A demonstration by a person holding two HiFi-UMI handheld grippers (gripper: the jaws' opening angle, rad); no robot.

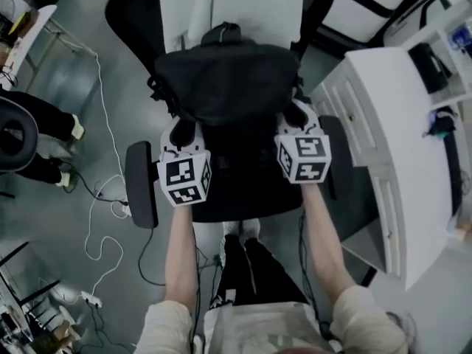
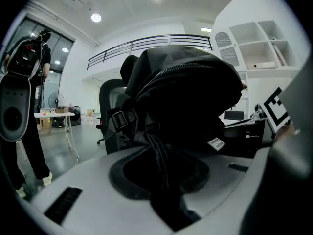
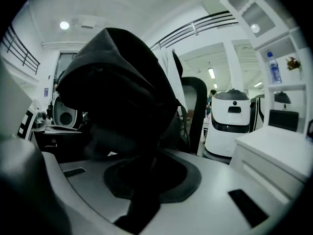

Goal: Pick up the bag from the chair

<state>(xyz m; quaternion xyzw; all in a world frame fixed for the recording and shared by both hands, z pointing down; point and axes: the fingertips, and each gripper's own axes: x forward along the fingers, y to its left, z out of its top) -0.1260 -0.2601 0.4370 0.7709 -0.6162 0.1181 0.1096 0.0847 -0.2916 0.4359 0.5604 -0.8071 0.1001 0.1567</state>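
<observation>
A black bag (image 1: 225,80) lies on the seat of a black office chair (image 1: 243,194). My left gripper (image 1: 183,133) is at the bag's near left corner and my right gripper (image 1: 296,116) at its near right corner. Seen from the left gripper view, the bag (image 2: 186,97) bulks above the jaws, and a dark strap of it runs down into the left gripper (image 2: 164,180), which is shut on it. From the right gripper view, the bag (image 3: 117,92) likewise fills the centre, with its fabric pinched in the right gripper (image 3: 145,180).
The chair's armrests (image 1: 140,183) flank my grippers. A white garment (image 1: 228,2) hangs over the chair back. A white desk with drawers (image 1: 398,161) stands close at the right. Cables (image 1: 103,220) trail on the floor at left, near a person's legs (image 1: 44,139). A white machine (image 3: 232,121) stands behind.
</observation>
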